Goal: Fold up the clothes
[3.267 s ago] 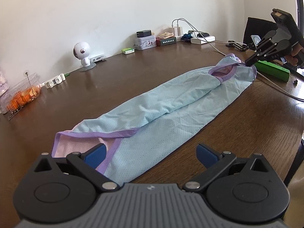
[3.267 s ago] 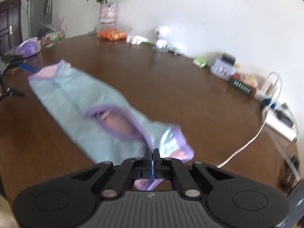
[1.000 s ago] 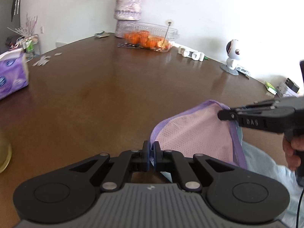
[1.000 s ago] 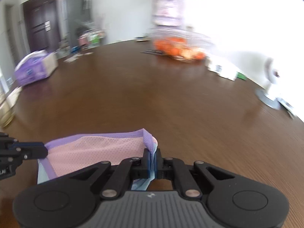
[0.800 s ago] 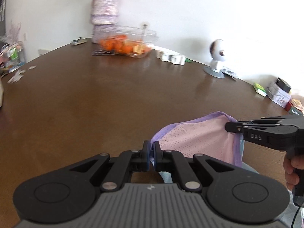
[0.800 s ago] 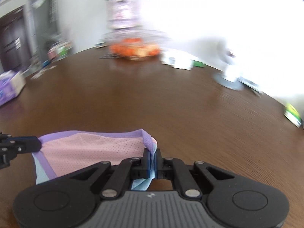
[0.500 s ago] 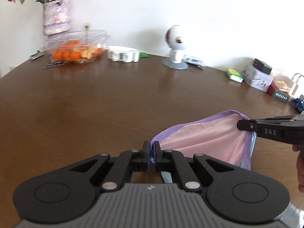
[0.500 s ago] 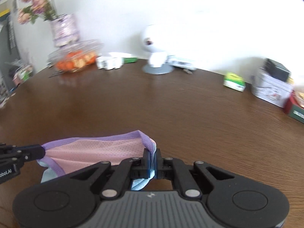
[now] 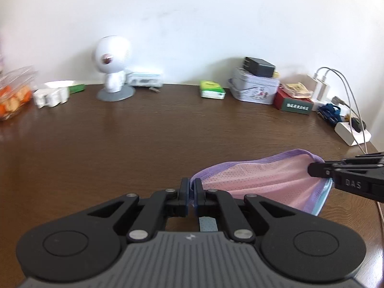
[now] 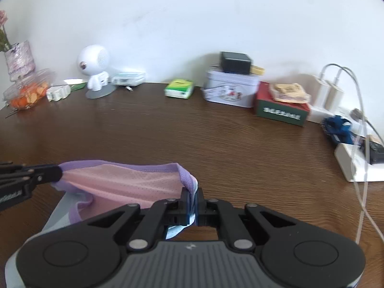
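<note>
Both tools pointed downward over the table (image 9: pixel 144 148). The left gripper (image 9: pixel 191 193) and the right gripper (image 10: pixel 192 202), at its 3 o'clock, each pinched tight the garment (image 9: pixel 264 182), stretched between them.

A home: wooden table (image 10: pixel 192 139) against a white wall, vase (image 10: pixel 20 58) upper left, fruit tub (image 10: pixel 26 91), tins, chargers (image 10: pixel 328 91).

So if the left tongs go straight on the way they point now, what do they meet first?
Probably bare table. The left tongs, shut on the garment, point down at open wood, well short of the white figurine; depth is unclear.
</note>
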Action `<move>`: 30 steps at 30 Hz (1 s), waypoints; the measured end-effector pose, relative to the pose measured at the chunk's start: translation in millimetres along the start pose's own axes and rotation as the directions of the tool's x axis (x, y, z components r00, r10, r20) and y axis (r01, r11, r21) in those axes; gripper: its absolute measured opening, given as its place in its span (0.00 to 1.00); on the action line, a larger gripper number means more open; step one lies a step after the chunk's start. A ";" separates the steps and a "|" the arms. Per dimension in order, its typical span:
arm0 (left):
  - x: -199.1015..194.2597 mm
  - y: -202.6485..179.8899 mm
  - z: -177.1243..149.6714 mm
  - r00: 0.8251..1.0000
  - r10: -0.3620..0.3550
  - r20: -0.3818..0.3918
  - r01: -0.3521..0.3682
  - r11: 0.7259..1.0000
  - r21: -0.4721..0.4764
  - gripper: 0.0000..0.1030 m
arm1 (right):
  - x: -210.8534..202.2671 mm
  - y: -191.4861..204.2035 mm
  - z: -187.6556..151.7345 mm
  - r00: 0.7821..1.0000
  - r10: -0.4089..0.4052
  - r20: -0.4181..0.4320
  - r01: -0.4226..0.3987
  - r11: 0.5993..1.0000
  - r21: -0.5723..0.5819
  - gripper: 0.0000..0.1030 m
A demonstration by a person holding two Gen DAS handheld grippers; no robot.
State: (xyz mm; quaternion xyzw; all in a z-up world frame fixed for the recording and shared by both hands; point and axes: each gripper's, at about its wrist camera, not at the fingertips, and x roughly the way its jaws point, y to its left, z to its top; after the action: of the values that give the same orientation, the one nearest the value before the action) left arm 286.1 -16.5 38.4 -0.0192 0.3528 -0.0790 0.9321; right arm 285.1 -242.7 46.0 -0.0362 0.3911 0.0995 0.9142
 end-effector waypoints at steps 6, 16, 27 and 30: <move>-4.6 -26.1 11.4 0.999 0.009 0.053 -0.010 1.000 0.026 0.14 | -19.1 -30.2 -0.7 0.999 -0.041 0.035 0.040 0.999 0.027 0.03; -66.7 -22.4 -7.9 0.987 0.053 0.151 -0.059 0.998 0.038 1.00 | -27.8 -37.0 -7.6 0.983 0.049 0.179 -0.052 0.999 0.011 1.00; -201.1 -62.3 -139.5 0.986 -0.169 -0.006 0.169 0.985 0.020 1.00 | -101.8 -33.0 -126.3 0.958 0.266 0.107 -0.253 0.960 -0.120 1.00; -227.4 -88.9 -180.2 0.980 -0.200 -0.015 0.200 0.979 0.039 1.00 | -119.8 -24.6 -177.5 0.954 0.286 0.092 -0.269 0.949 -0.161 1.00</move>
State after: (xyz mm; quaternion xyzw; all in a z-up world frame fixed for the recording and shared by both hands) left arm -12.8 -64.1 60.2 -0.0353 0.3526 -0.1794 0.9177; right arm 83.8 -310.7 9.5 -0.0423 0.3308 0.2577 0.9068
